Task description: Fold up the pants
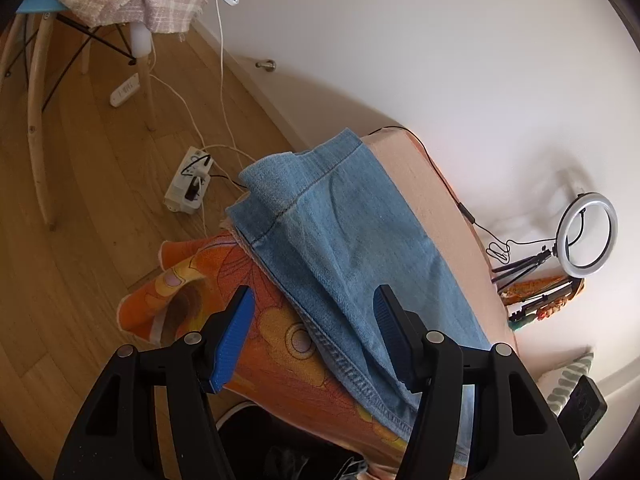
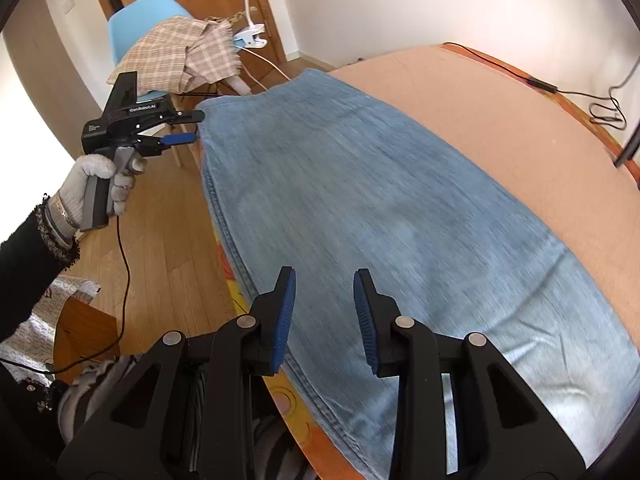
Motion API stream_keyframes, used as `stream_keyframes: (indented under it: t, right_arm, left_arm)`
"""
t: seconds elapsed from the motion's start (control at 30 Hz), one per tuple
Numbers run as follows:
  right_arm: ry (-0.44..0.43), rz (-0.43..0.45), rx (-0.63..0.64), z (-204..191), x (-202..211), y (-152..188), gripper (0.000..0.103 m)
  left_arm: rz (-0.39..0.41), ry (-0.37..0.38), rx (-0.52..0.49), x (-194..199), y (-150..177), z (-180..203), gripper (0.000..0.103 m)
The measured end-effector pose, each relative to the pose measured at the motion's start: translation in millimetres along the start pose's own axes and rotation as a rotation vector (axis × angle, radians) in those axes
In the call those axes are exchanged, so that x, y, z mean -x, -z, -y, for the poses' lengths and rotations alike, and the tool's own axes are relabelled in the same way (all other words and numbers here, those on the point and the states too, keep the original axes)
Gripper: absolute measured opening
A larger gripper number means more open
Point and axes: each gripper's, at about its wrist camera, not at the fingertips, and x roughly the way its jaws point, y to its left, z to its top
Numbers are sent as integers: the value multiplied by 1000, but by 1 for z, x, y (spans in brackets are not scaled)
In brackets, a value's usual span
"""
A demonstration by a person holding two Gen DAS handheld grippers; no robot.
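Light blue jeans [image 2: 380,200] lie folded lengthwise on a table with a peach cover [image 2: 520,140], their long edge along the table's near side. My right gripper [image 2: 325,304] hovers open over the near end of the jeans, nothing pressed between its blue pads. In the right wrist view my left gripper [image 2: 191,126], held by a gloved hand [image 2: 96,184], stands open just off the far corner of the jeans. In the left wrist view the left gripper [image 1: 314,320] is open above the jeans [image 1: 340,240] and their hem, with an orange flowered cloth [image 1: 280,360] underneath.
A blue chair [image 2: 140,20] draped with a plaid cloth [image 2: 180,56] stands past the table's far end. A power strip [image 1: 188,188] and cables lie on the wood floor. A ring light [image 1: 586,236] stands by the wall. A black cable [image 2: 540,80] runs along the table's far edge.
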Motion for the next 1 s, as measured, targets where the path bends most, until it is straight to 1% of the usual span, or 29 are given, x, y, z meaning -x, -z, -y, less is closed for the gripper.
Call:
stream_keyframes:
  t: [0.03, 0.07, 0.13, 0.2, 0.33, 0.43, 0.57, 0.67, 0.73, 0.8, 0.87, 0.93, 1.0]
  right_arm:
    - [-26, -6, 21, -7, -7, -11, 40]
    - [-42, -7, 47, -16, -14, -21, 43]
    - [-66, -18, 103, -34, -33, -41, 43]
    - [-102, -33, 156, -54, -55, -59, 43]
    - [-135, -72, 247, -94, -102, -84, 43]
    - [-126, -93, 311, -116, -132, -91, 43]
    - [-90, -110, 390, -141, -158, -97, 43]
    - [-20, -114, 472, -154, -167, -94, 43]
    - [18, -120, 500, -158, -173, -94, 43]
    - [28, -125, 483, -155, -175, -97, 29]
    - [11, -129, 443, -149, -175, -102, 14]
    - [-17, -113, 392, -138, -169, -109, 13]
    - [-74, -97, 308, -124, -161, -117, 12]
  left_arm:
    - [-7, 15, 5, 1, 1, 0, 60]
    - [-17, 37, 15, 1, 2, 0, 60]
    - [-32, 65, 31, 0, 1, -1, 60]
    - [-30, 70, 37, 2, 0, -3, 60]
    - [-43, 95, 76, 2, -2, -12, 60]
    - [-43, 102, 88, 5, -4, -16, 60]
    - [-46, 107, 83, 7, -5, -18, 60]
    - [-51, 117, 92, 5, -7, -21, 60]
    - [-54, 128, 101, 4, -7, -23, 60]
    - [-57, 137, 110, 2, -7, -23, 60]
    - [-62, 152, 113, 0, -6, -22, 60]
    - [-66, 169, 116, -2, -5, -20, 60]
    - [-67, 189, 121, -5, -5, -16, 61]
